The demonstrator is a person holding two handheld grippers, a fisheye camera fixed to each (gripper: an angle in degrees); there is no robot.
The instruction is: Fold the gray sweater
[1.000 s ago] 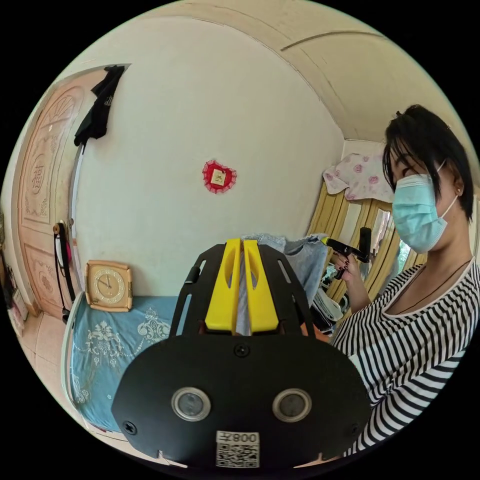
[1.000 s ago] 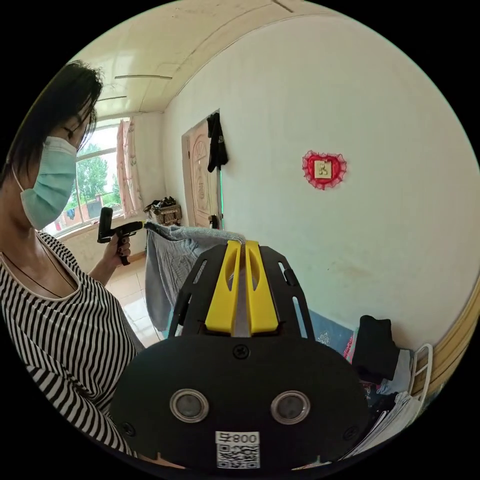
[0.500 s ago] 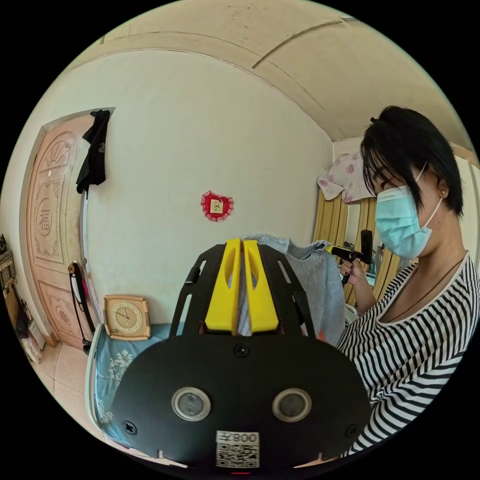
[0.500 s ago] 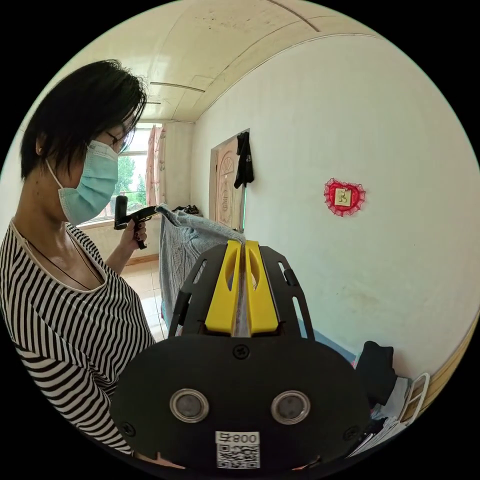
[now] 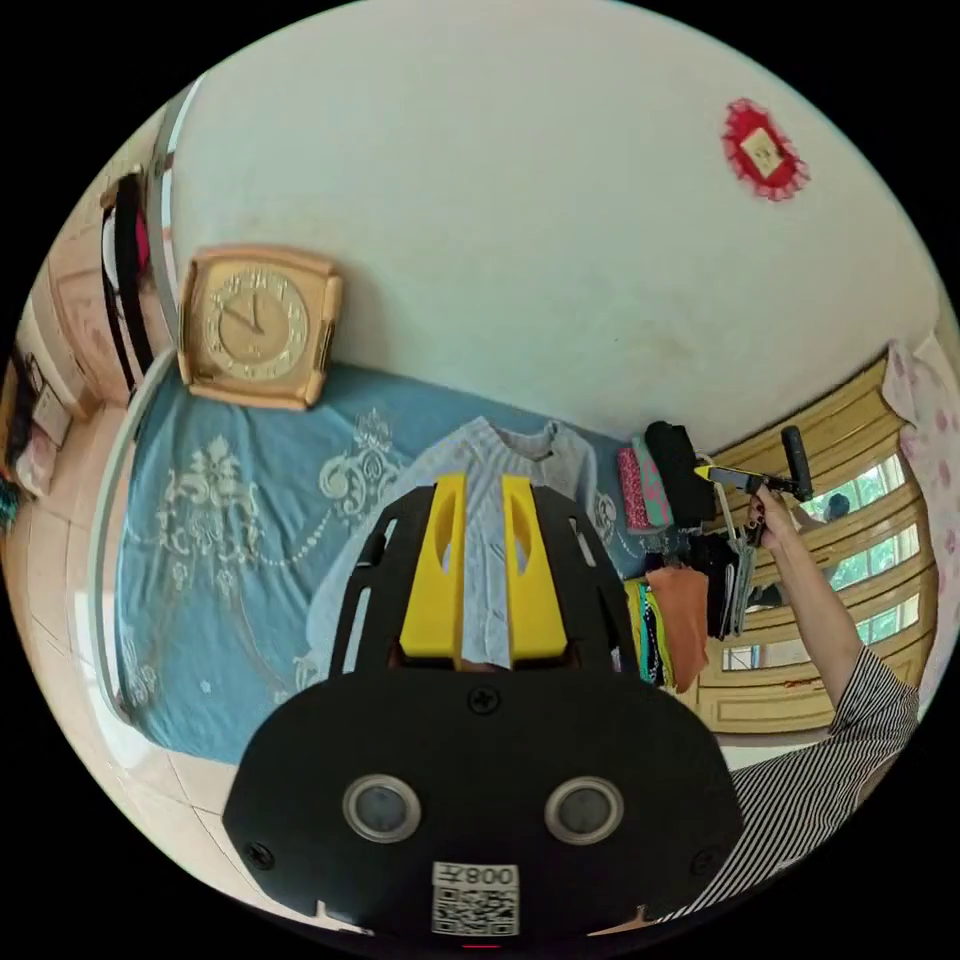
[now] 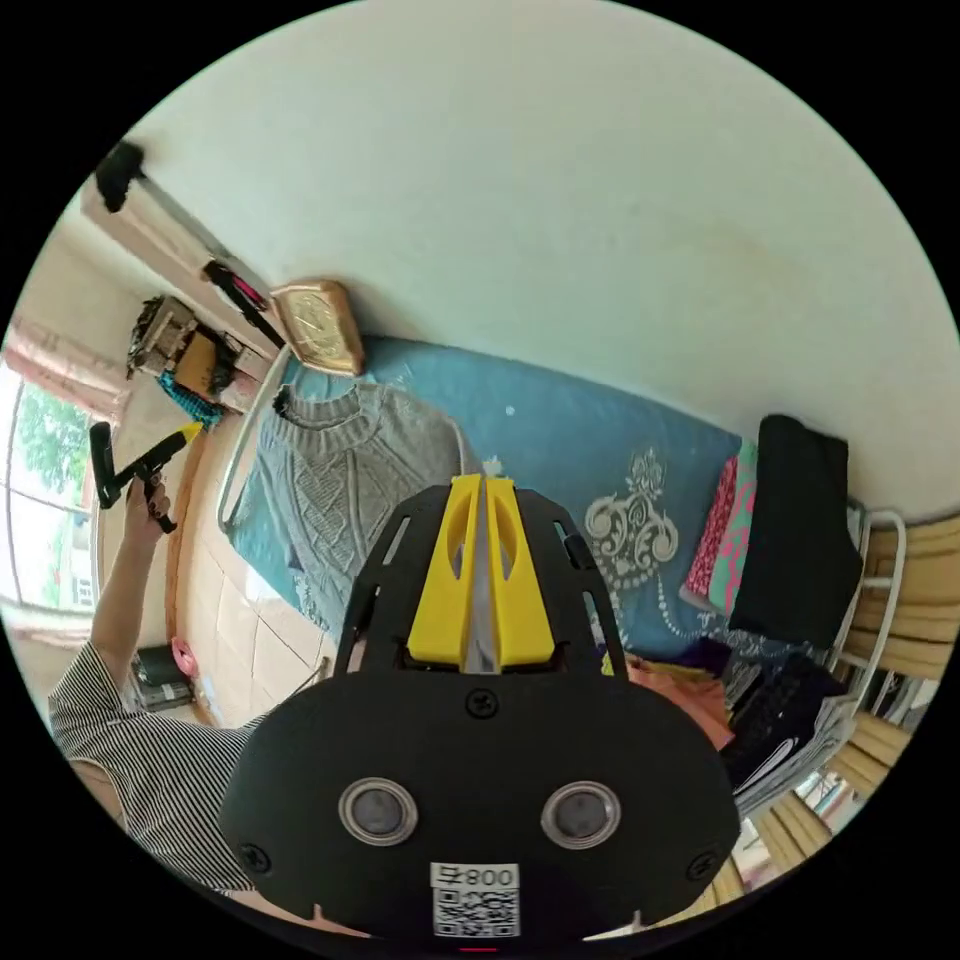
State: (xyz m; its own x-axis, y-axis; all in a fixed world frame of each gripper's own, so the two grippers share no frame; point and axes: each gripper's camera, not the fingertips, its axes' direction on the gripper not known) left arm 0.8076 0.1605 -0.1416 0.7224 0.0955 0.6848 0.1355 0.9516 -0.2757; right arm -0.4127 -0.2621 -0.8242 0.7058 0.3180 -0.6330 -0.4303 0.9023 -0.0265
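Observation:
The gray knitted sweater lies spread flat on the blue bed cover, its collar toward the clock. In the left gripper view the sweater shows past my left gripper, whose yellow jaws stand apart with nothing between them, above the bed. My right gripper has its jaws close together above the sweater's edge; I see no cloth hanging from it. Each gripper also appears in the other view, held up in a hand: the right gripper and the left gripper, both free of cloth.
A square clock leans on the wall at one end of the bed. Folded clothes are stacked at the other end, by a yellow slatted frame. Tiled floor runs along the bed's side. A person in a striped top stands there.
The sweater was held up in the air by both grippers; now it lies flat on the bed and neither holds it. The left jaws have opened. Both cameras have tipped down toward the bed.

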